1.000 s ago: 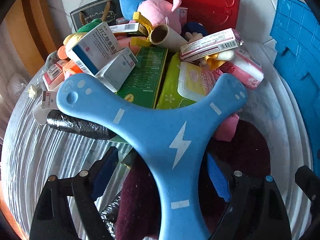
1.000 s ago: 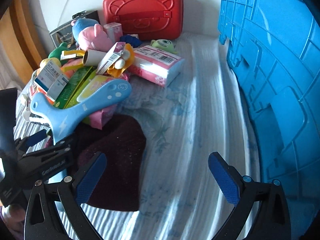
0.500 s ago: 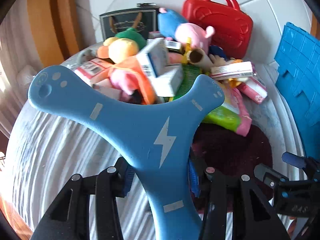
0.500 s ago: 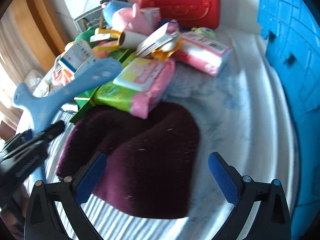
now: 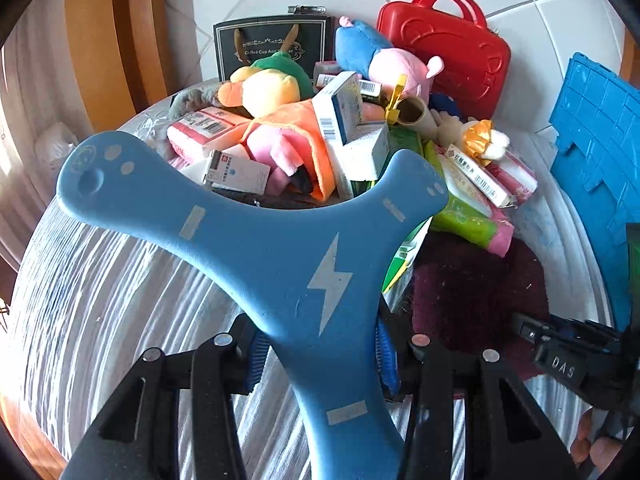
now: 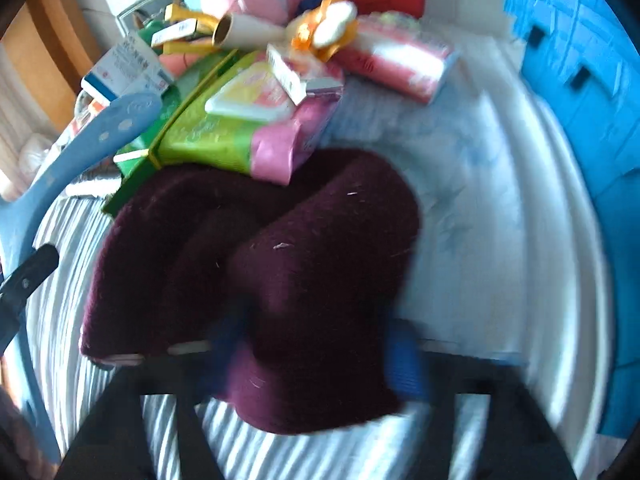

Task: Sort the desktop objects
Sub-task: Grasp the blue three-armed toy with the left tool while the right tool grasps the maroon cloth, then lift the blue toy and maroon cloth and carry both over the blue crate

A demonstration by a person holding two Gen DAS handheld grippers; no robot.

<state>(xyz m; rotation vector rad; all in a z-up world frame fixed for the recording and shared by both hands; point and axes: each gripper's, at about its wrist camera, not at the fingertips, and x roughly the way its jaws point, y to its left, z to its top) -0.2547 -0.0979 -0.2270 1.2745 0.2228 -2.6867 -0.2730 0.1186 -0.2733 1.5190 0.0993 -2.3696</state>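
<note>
1. My left tongs (image 5: 320, 354) sit low in the left wrist view, their two black arms rising from the bottom edge, blue pads (image 5: 386, 356) drawn in tight against the stem of the blue boomerang (image 5: 256, 236), which they hold up off the surface.
2. My right tongs (image 6: 320, 356) are blurred in their own view; the blue pads (image 6: 406, 360) press from both sides into a raised fold of the maroon hat (image 6: 320, 280).
3. From the left wrist camera, I see the right tongs' black body low on the right, with fingertips of my hand (image 5: 588, 438) behind it.
</note>
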